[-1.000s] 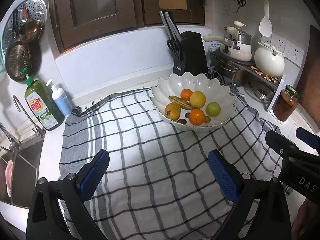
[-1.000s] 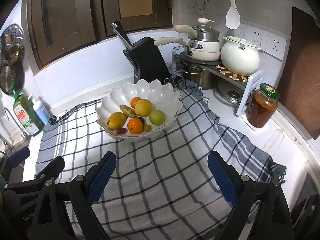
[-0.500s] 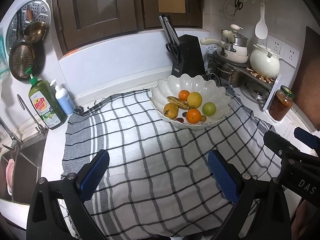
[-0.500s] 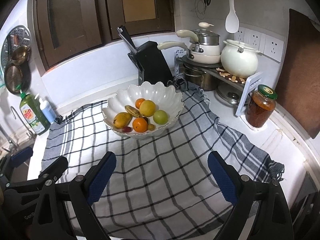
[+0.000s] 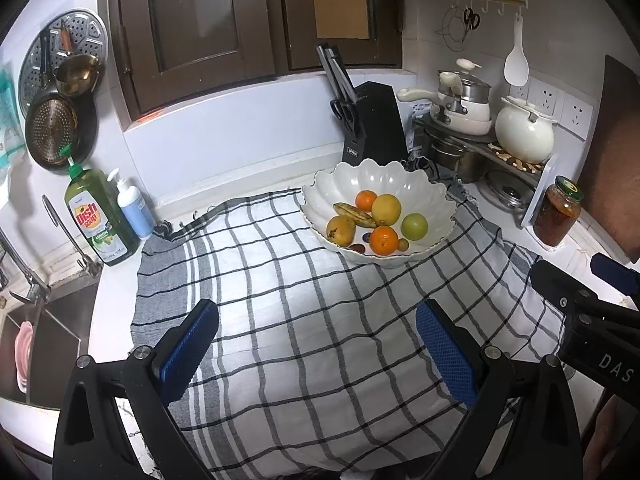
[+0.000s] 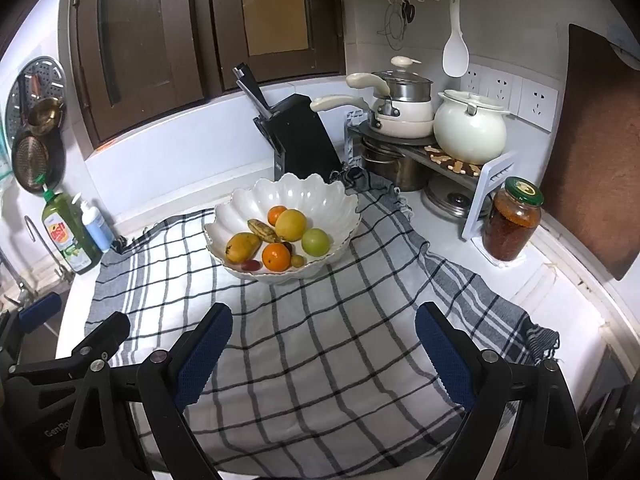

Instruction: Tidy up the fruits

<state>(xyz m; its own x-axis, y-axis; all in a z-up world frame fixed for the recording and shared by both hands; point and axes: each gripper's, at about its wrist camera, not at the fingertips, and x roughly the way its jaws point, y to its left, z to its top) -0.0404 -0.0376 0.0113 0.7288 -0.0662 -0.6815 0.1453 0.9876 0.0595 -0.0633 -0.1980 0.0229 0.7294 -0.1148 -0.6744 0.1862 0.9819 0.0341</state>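
Observation:
A white scalloped bowl (image 5: 434, 194) (image 6: 340, 204) stands at the far side of a checked cloth (image 5: 280, 300) (image 6: 320, 320). In it lie a mango (image 5: 340, 230) (image 6: 241, 247), a banana (image 5: 354, 214) (image 6: 262, 230), two oranges (image 5: 383, 240) (image 6: 276, 257), a yellow lemon (image 5: 386, 209) (image 6: 291, 225), a green fruit (image 5: 414, 226) (image 6: 315, 242) and small dark fruits. My left gripper (image 5: 318, 312) hovers open over the near cloth, empty. My right gripper (image 6: 323, 316) is open and empty too, well short of the bowl. Each gripper shows at the edge of the other's view.
A black knife block (image 5: 374, 124) stands behind the bowl. Pots on a rack (image 6: 440, 120) and a jar (image 6: 512, 220) fill the right corner. Dish soap (image 5: 98, 216) and a pump bottle (image 5: 132, 206) stand left, beside the sink (image 5: 40, 340) and tap.
Both grippers have drawn back and up from the bowl, so it looks smaller and the cloth's near edge shows. Their fingers stay open. The fruits have not moved.

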